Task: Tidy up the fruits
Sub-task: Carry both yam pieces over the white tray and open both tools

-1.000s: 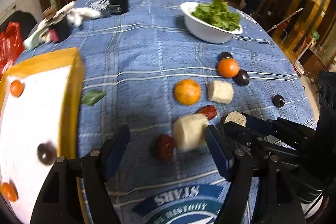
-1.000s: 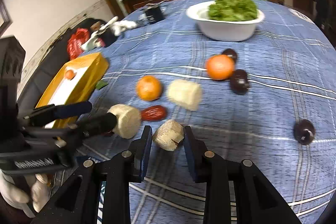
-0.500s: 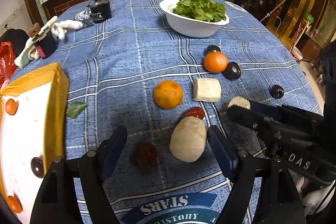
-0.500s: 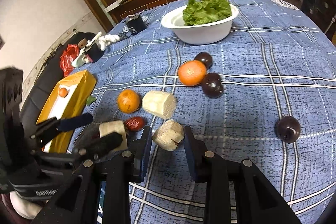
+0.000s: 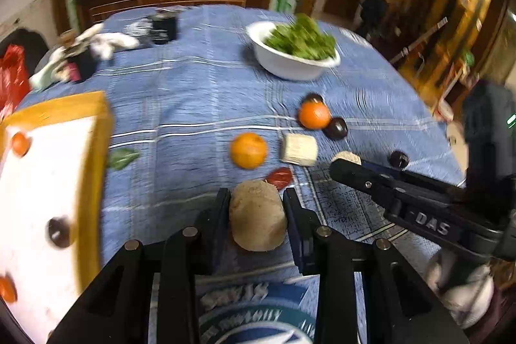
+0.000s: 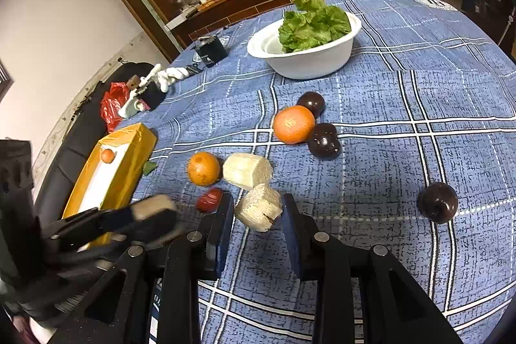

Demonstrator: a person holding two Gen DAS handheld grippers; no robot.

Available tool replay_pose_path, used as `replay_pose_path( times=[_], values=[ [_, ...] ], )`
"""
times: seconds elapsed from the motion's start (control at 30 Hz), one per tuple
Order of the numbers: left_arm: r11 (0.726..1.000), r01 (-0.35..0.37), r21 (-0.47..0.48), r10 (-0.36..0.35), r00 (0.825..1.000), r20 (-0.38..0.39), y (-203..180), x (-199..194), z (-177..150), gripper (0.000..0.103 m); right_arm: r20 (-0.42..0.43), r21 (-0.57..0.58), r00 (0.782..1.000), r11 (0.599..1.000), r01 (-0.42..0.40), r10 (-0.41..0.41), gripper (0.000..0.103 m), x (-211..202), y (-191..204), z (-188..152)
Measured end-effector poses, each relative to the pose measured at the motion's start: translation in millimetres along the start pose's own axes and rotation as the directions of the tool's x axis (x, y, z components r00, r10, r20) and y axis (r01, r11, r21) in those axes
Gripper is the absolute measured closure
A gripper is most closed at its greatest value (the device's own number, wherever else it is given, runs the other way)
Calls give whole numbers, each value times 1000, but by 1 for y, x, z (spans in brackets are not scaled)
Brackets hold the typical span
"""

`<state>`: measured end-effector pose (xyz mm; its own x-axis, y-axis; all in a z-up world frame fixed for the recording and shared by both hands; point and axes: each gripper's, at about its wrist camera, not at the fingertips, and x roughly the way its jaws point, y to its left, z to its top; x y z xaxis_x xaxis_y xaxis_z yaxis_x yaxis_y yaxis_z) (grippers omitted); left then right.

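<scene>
The left gripper (image 5: 256, 211) has its jaws closing on a pale, cut chunk of fruit (image 5: 258, 215), which sits squarely between the two fingers with both pads against its sides; the same chunk appears blurred in the right wrist view (image 6: 151, 208), held just above the blue plaid tablecloth (image 6: 387, 105); the right gripper (image 6: 258, 215) is narrowed around a second pale chunk (image 6: 259, 207), ribbed and whitish, with its left pad touching the piece and the right pad just beside it, so I read it as gripped; just beyond these lie a red date (image 6: 209, 199), a small orange (image 6: 203, 168) and a third pale chunk (image 6: 246, 171), close together on the cloth; farther on, a larger orange (image 6: 293, 124) sits between two dark plums (image 6: 311, 102) (image 6: 324, 140), touching or nearly touching both; another dark plum (image 6: 437, 202) lies well apart at the right; the yellow-rimmed tray (image 5: 96, 150) stands at the left edge of the table, with small oranges (image 5: 20, 144) and a dark fruit (image 5: 58, 231) on its white floor, and a green leaf (image 5: 122, 157) lies on the cloth just beside it; a white bowl (image 6: 309, 60) of lettuce (image 6: 312, 23) stands at the far side of the table.
</scene>
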<state>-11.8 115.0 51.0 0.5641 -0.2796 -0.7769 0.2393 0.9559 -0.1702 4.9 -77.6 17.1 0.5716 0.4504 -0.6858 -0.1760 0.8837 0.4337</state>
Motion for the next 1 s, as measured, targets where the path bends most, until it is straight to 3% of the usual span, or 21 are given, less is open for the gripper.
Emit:
replay_pose_path(
  times=[0.17,0.33,0.53,0.7,0.8,0.93,1.0],
  values=[
    [994,-43,-101,50,996,72,52,-59,-14,71,35,-22,999,1000,-18,19,70,-6,12,-2],
    [961,-101,-258,127,988,84,128,-95,-37,71,65,-68,996,996,-53,58,70,-19,57,-12],
    [897,-145,-418,202,975,95,206,-115,-64,71,-42,-208,986,964,-167,162,69,0,159,-28],
    [863,-220,-455,285,955,79,236,-121,-78,71,-129,-269,973,938,-221,192,69,31,217,-40],
    [858,-235,-457,304,949,84,245,-124,-81,70,-186,-303,968,927,-222,171,69,58,243,-52],
    [860,-222,-460,303,947,109,249,-132,-83,45,-219,-318,966,926,-202,135,68,83,258,-61],
    [857,-218,-467,306,944,121,251,-137,-84,40,-218,-305,967,932,-195,131,61,89,260,-62]
  ],
)
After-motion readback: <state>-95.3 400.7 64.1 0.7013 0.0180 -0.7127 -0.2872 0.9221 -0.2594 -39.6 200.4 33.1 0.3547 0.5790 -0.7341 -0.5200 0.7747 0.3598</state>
